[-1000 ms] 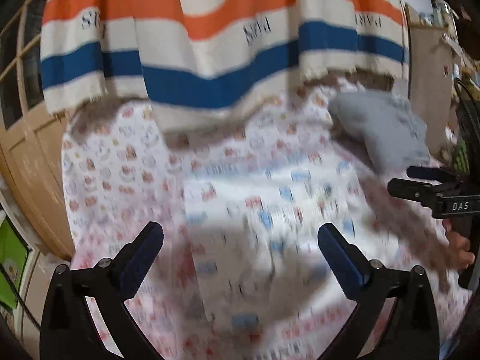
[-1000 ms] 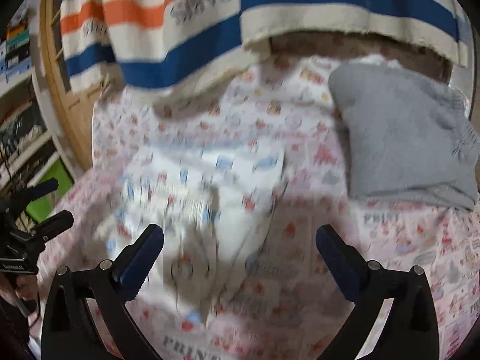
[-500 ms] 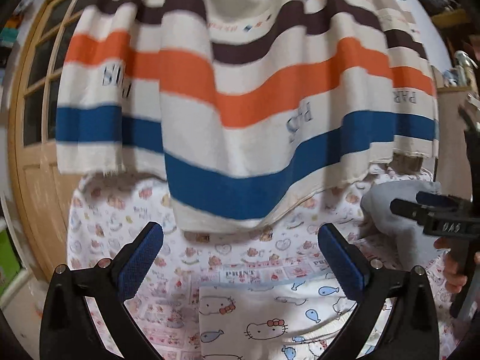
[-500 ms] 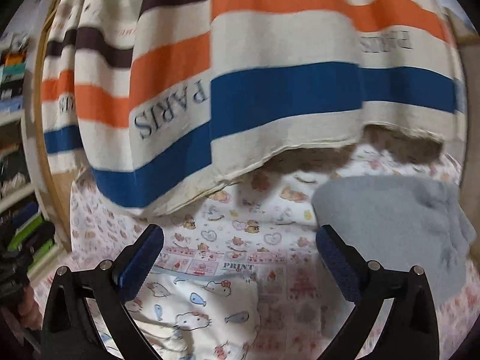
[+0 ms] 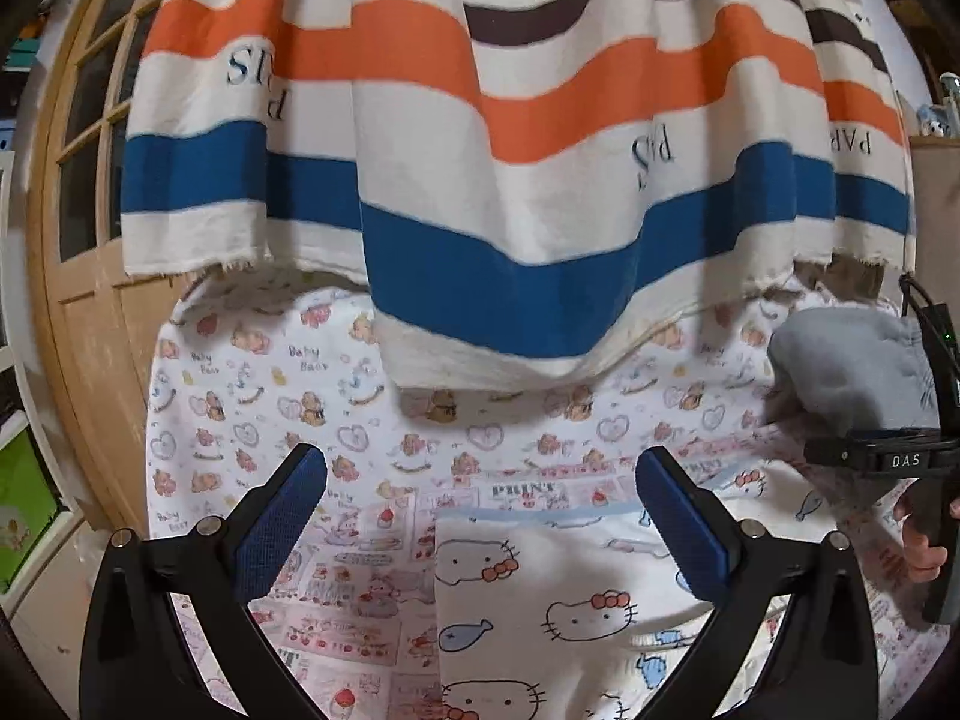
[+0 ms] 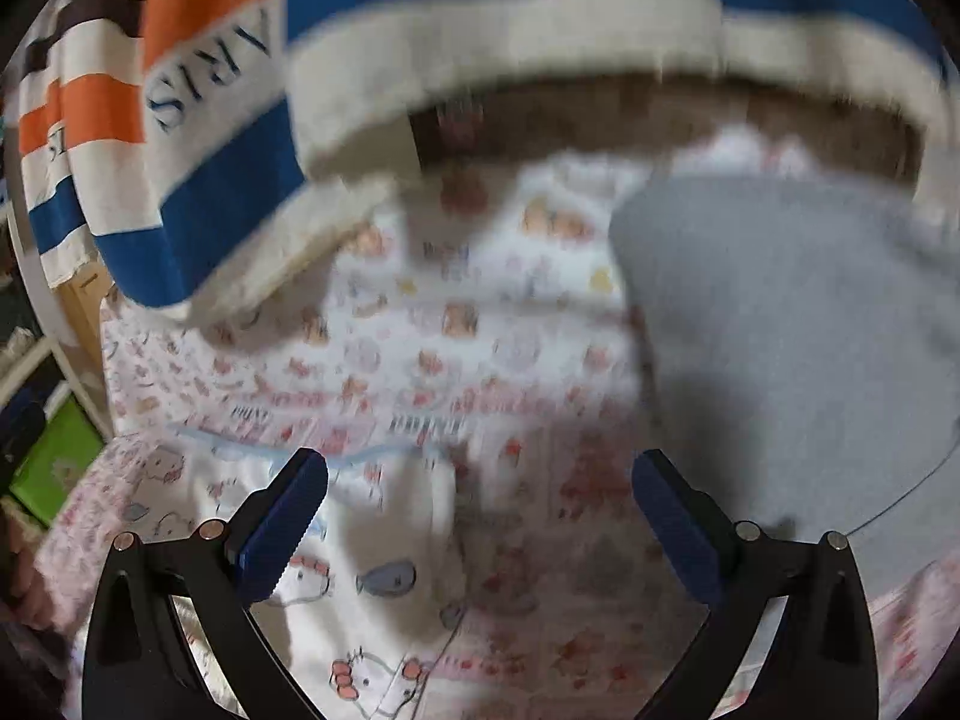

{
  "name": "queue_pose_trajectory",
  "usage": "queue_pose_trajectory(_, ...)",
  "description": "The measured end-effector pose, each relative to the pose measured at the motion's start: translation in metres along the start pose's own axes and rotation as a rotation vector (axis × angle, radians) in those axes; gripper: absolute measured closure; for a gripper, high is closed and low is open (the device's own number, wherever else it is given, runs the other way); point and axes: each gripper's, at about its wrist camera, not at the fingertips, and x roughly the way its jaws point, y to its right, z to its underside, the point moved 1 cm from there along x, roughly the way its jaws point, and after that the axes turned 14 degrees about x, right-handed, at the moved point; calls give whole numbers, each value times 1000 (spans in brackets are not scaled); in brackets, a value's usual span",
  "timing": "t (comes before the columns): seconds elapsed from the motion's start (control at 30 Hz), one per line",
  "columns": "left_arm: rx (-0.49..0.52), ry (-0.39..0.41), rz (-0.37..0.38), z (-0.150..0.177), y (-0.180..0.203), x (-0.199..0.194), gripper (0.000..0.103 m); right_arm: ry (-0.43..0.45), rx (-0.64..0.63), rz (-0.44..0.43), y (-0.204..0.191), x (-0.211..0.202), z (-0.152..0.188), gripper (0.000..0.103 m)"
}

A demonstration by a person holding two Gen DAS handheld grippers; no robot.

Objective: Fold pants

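White pants (image 5: 570, 600) printed with cats and fish lie on the bed, their pale blue edge on the far side. My left gripper (image 5: 480, 516) hovers open over that far edge, with nothing between its blue pads. In the right wrist view the pants (image 6: 372, 546) lie low and left, partly behind the left finger. My right gripper (image 6: 480, 516) is open and empty above the sheet just right of them. The left wrist view also shows the right gripper (image 5: 864, 456) at the right edge, held by a hand.
A pink-printed sheet (image 5: 252, 396) covers the bed. A folded grey garment (image 6: 780, 330) lies at the right, close to my right gripper. A striped blanket (image 5: 510, 180) hangs over the far side. A wooden door (image 5: 78, 300) stands at the left.
Both grippers lifted from looking down on the pants to facing the hanging blanket. The right one is now dipping again toward the grey garment, blurred by motion. Both stayed open.
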Motion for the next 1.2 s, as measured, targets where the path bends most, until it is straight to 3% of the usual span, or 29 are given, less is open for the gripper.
queue_pose_trajectory(0.17, -60, -55, 31, 5, -10, 11, 1, -52, -31, -19, 2, 10, 8, 1)
queue_pose_trajectory(0.33, -53, -82, -2, 6, -13, 15, 1, -64, -13, -54, 3, 7, 7, 1)
queue_pose_trajectory(0.5, -57, -113, 2, 8, -15, 20, 1, -145, 63, -217, 1, 3, 6, 10)
queue_pose_trajectory(0.57, -56, -117, -4, 9, -15, 21, 1, -169, 69, -165, 2, 13, 9, 15)
queue_pose_trajectory(0.63, -55, -118, -6, 9, -16, 21, 1, -166, 70, -107, 6, 21, 12, 33)
queue_pose_trajectory(0.8, -75, -131, 8, 10, -18, 23, 1, -243, 103, -151, 12, 41, 19, 35)
queue_pose_trajectory(0.97, -94, -138, 17, 10, -20, 24, 1, -234, 126, -198, 14, 45, 19, 36)
queue_pose_trajectory(1.07, -92, -136, 19, 10, -19, 23, 1, -263, 141, -228, 15, 49, 20, 65)
queue_pose_trajectory(1.17, -70, -140, 25, 9, -15, 24, 1, -262, 119, -229, 10, 50, 20, 73)
queue_pose_trajectory(1.2, -60, -143, 27, 9, -13, 25, 1, -263, 107, -233, 7, 50, 21, 83)
